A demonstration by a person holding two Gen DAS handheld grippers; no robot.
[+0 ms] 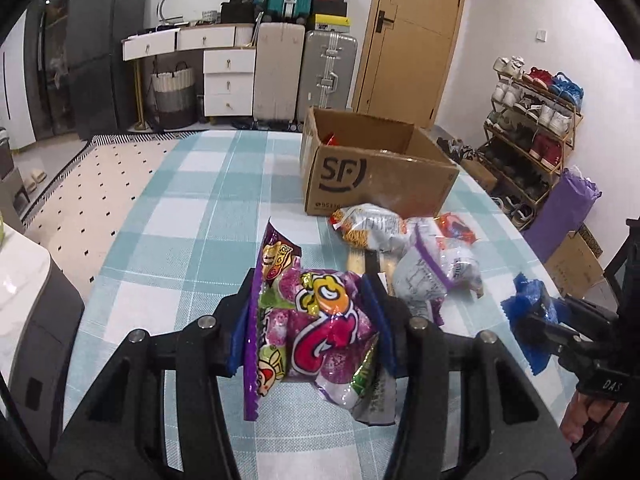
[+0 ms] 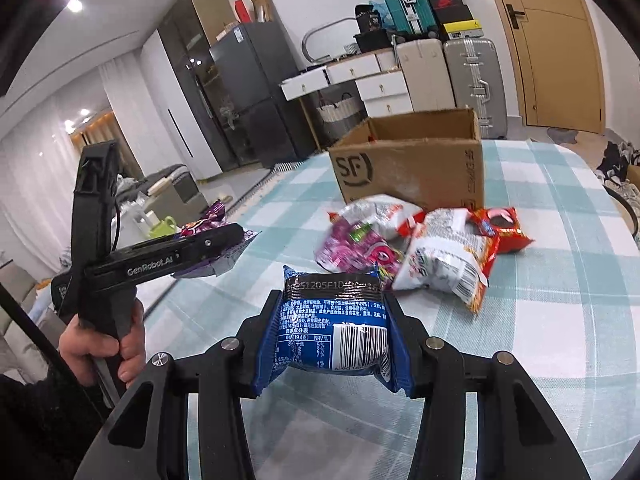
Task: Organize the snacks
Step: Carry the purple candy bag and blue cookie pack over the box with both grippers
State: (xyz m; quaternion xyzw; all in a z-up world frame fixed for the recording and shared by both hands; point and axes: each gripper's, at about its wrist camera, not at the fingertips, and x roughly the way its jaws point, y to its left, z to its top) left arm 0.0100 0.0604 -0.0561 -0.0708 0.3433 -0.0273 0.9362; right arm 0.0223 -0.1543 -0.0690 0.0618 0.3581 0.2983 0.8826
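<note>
Purple snack bag clamped in left hand-held gripper, blue packet in right hand-held gripper.

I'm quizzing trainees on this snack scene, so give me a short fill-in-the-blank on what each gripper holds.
1. The left hand-held gripper is shut on a ___ snack bag.
2. The right hand-held gripper is shut on a ___ packet with a barcode.
3. The cardboard box bears the letters ___.

Answers: purple; blue; SF

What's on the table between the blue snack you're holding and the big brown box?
A pile of loose snack bags lies between the blue packet, clamped in the right gripper, and the cardboard box, seen in the right wrist view.
</note>
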